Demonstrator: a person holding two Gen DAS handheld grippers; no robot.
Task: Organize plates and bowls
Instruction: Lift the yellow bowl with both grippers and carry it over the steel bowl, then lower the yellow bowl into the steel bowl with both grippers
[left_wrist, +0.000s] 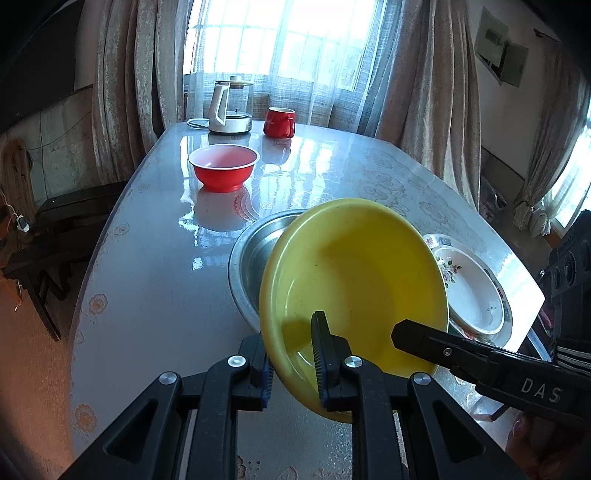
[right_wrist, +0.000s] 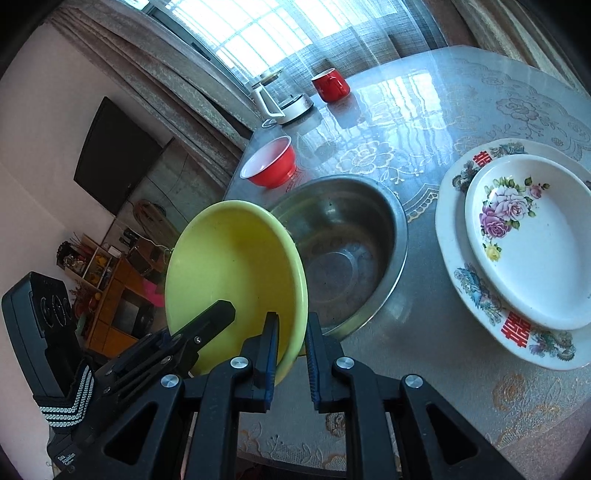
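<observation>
Showing only rightward: dark screen (right_wrist: 114, 155) beyond table (right_wrist: 424, 258)

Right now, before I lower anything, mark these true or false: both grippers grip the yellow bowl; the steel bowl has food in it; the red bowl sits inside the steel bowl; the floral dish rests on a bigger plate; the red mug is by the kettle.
1. Both the left gripper and the right gripper are closed on the yellow bowl rim. True.
2. The steel bowl has food in it. False: it is empty.
3. The red bowl sits inside the steel bowl. False: it stands apart on the table.
4. The floral dish rests on a bigger plate. True.
5. The red mug is by the kettle. True.
</observation>
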